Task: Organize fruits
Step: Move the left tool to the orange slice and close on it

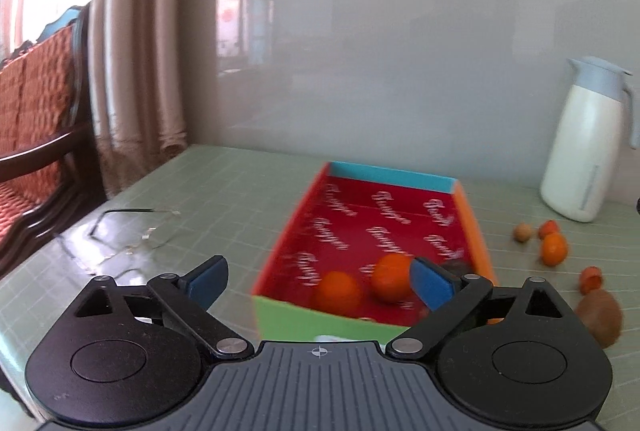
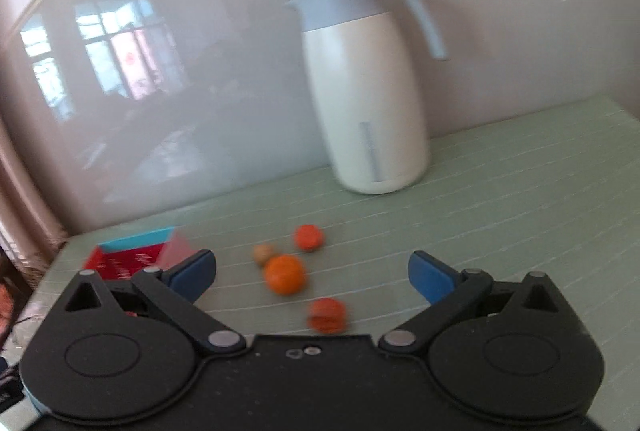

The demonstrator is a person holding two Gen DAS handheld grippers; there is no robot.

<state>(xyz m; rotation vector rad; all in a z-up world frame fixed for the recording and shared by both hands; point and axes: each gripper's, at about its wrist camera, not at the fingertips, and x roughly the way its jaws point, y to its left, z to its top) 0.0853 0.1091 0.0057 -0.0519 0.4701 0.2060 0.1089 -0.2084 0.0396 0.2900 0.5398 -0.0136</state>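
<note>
Hovering above the pale green gridded table (image 1: 224,191), the left tool (image 1: 318,281) had its blue-padded fingers (image 1: 208,285) spread wide with nothing between them. Just beyond it lay a shallow rectangular cardboard box (image 1: 374,219) with a red printed floor, a green near wall, an orange right wall and a blue far wall. Two round oranges (image 1: 338,293) lay side by side on the box floor, close to its near wall; the right one (image 1: 390,277) was partly hidden by the tool's right finger. A dark object near the box's right wall was too blurred to tell.

Loose fruit lay on the table to the right of the box. In the right wrist view the right tool (image 2: 312,275) was likewise wide apart and empty. Between its fingers, on the table, sat a round orange (image 2: 285,274), a small tan round fruit (image 2: 263,254) just behind it, a small flattened orange-red fruit (image 2: 309,237) farther back, and another orange-red fruit (image 2: 327,314) nearest the tool. A brown fuzzy oval fruit (image 1: 600,317) lay by the table's near right part in the left wrist view.

A tall white jug with a grey lid and handle (image 2: 368,87) stood upright near the table's far edge, against the glossy grey wall (image 2: 200,31).
</note>
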